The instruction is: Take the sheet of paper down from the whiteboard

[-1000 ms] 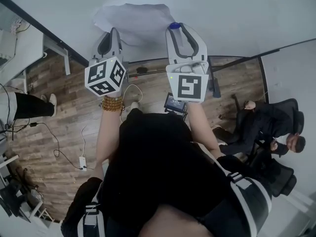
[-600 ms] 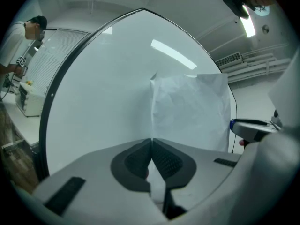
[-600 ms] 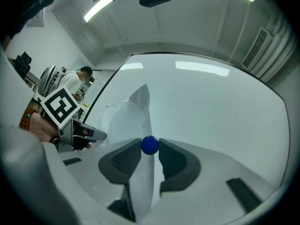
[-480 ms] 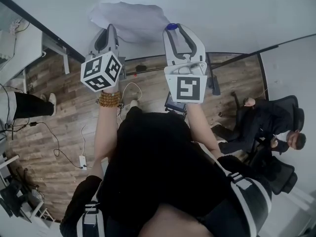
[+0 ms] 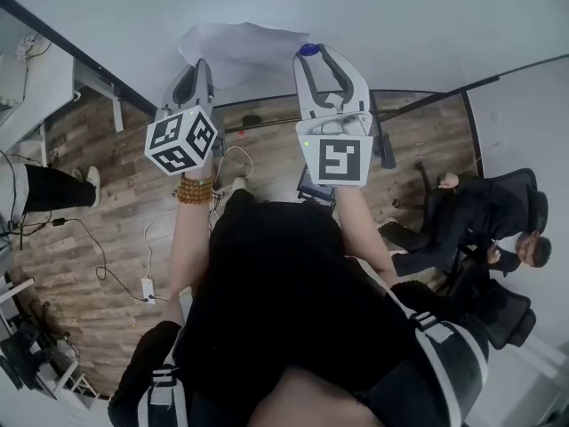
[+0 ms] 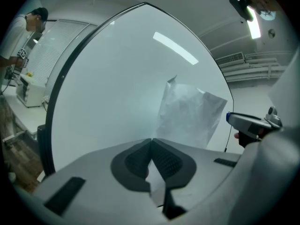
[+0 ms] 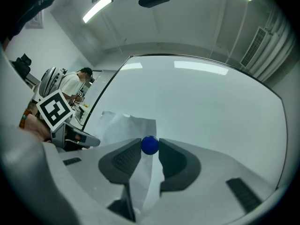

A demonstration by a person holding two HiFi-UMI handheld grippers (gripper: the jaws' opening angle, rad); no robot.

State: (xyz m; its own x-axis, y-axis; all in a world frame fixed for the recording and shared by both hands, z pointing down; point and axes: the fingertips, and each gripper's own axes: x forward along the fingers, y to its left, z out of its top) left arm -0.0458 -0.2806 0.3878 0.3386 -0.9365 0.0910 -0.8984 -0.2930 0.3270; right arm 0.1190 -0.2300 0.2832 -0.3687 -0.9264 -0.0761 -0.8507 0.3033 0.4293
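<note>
Left gripper (image 5: 197, 68): raised to the board, jaws clenched together on the lower left corner of the sheet.
Right gripper (image 5: 313, 52): raised just beside the left one, jaws grasping a blue ball magnet (image 7: 150, 145) at the sheet's right edge.
Sheet of paper (image 6: 190, 116): white, creased and slightly crumpled, upright against the board between and beyond the two grippers; its upper left corner curls away from the surface and its top edge slants.
Whiteboard (image 6: 117, 78): pale, glossy, dark-framed, with ceiling lights reflected in it; it fills the background behind the sheet.
</note>
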